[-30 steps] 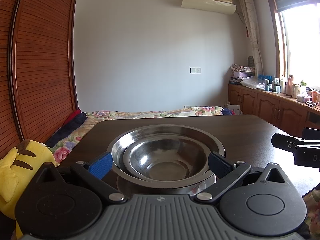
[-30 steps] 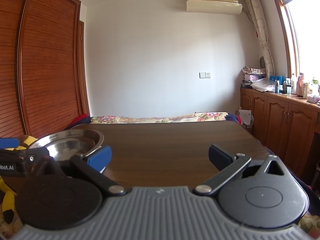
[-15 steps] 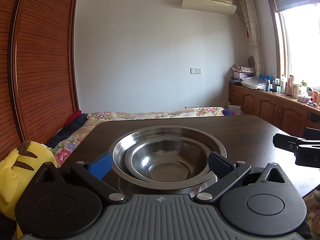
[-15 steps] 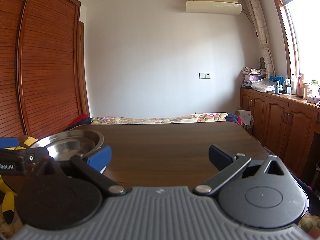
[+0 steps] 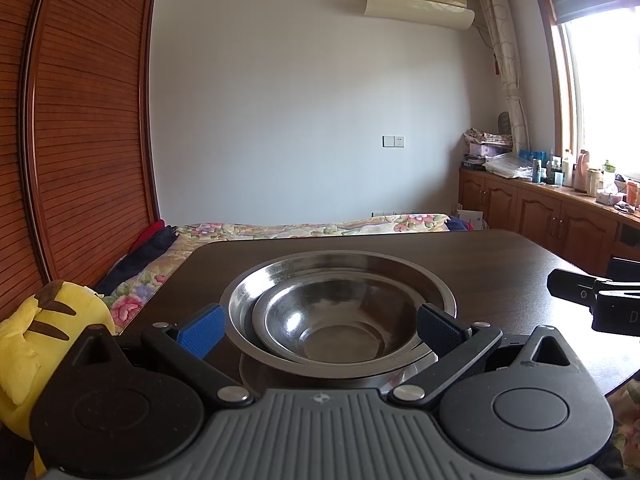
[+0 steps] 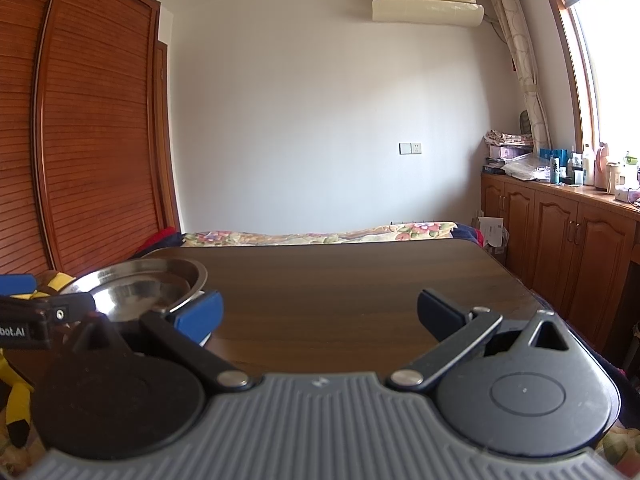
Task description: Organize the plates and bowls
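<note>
Two nested steel bowls (image 5: 340,316) sit on the dark table (image 5: 500,272) between the spread-fingered left gripper (image 5: 318,330); right gripper (image 6: 320,312) gapes empty; yellow plush (image 5: 36,344) beside.

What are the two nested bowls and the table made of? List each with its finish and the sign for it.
Large bowl: looks like stainless steel with a polished finish, since it mirrors the room's light.
Small bowl, nested inside it: same silvery metal, bright highlights on its wall.
Table: wood or wood-look laminate, dark brown and semi-gloss, with visible grain lines; which one is unclear.

Nested steel bowls (image 5: 340,316) (tongs (image 5: 318,326) agape)
</note>
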